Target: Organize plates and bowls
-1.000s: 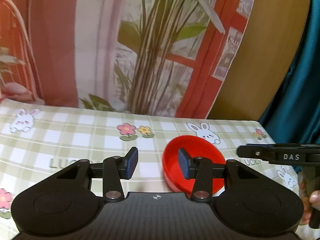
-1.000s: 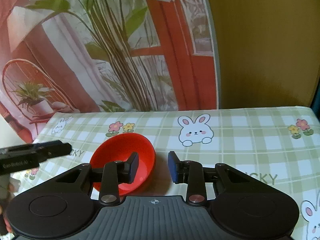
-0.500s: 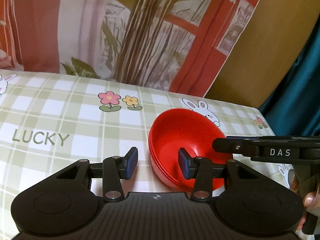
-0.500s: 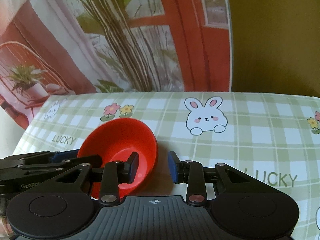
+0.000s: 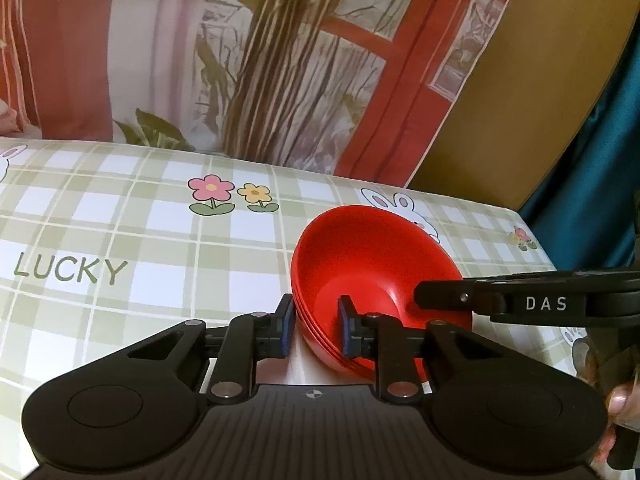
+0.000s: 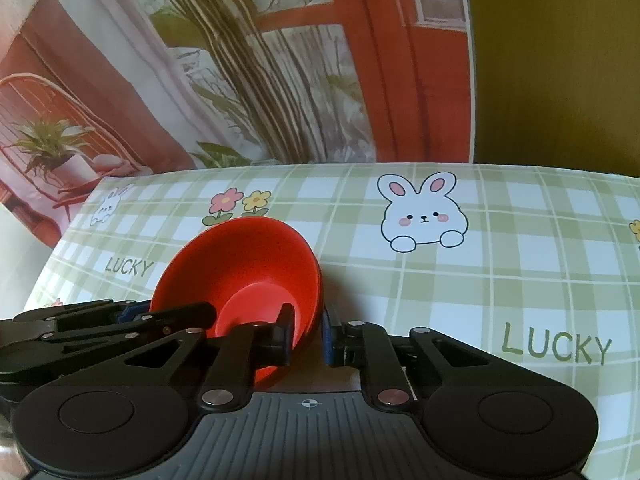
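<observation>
A green checked tablecloth (image 5: 120,240) with bunnies and flowers covers the table, in front of a curtain (image 5: 280,60) with painted plants. Red bowls (image 5: 372,264) sit stacked near its middle. Before, both claws were wide; now the left gripper (image 5: 316,330) and right gripper (image 6: 308,334) are closing on opposite rims. How many bowls is hard to tell.
</observation>
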{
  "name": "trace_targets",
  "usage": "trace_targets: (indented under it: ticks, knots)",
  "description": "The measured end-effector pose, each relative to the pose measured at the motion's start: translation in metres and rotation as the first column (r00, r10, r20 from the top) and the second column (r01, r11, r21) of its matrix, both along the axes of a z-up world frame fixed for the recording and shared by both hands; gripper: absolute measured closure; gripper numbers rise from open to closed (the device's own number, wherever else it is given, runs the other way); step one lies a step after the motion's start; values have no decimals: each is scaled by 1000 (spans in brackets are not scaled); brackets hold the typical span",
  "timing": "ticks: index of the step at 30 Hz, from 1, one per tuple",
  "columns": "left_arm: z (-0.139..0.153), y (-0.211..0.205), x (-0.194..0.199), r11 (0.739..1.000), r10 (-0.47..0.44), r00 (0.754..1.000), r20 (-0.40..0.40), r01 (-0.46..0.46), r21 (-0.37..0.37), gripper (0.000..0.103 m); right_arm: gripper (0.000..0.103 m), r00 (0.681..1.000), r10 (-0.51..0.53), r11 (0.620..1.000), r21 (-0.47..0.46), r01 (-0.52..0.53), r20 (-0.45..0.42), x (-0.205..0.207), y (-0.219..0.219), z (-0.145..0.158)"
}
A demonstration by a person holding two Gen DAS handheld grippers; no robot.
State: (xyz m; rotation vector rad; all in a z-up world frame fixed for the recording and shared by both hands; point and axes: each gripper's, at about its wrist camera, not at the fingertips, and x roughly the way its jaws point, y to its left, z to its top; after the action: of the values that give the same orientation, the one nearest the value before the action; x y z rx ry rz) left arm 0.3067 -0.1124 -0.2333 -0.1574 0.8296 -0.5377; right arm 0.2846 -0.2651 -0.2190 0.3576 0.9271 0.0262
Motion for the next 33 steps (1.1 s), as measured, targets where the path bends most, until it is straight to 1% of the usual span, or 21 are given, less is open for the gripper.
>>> trace_targets:
  ticks: [4,17,22,27,33]
  knots:
    - [1,2,-2,1000,-3,1000,-3,3,11,85,89,1000,-8,1000,9,8,16,-4,0,6]
    - [31,-5,-24,998,-23,999,46,21,52,85,89,995,-50,998,39,47,90,-32,-7,33]
    - [43,-5,-36,998,-21,998,60,18,54,85,89,992,-54,998,47,49,113,-45,-7,41]
    - [49,-5,-50,998,-32,997,73,27,65,85,89,990,-61,997,51,55,126,-57,-10,49]
    - [53,-1,-62,998,-35,996,81,30,59,85,89,988,-68,997,51,62,139,-72,-8,55]
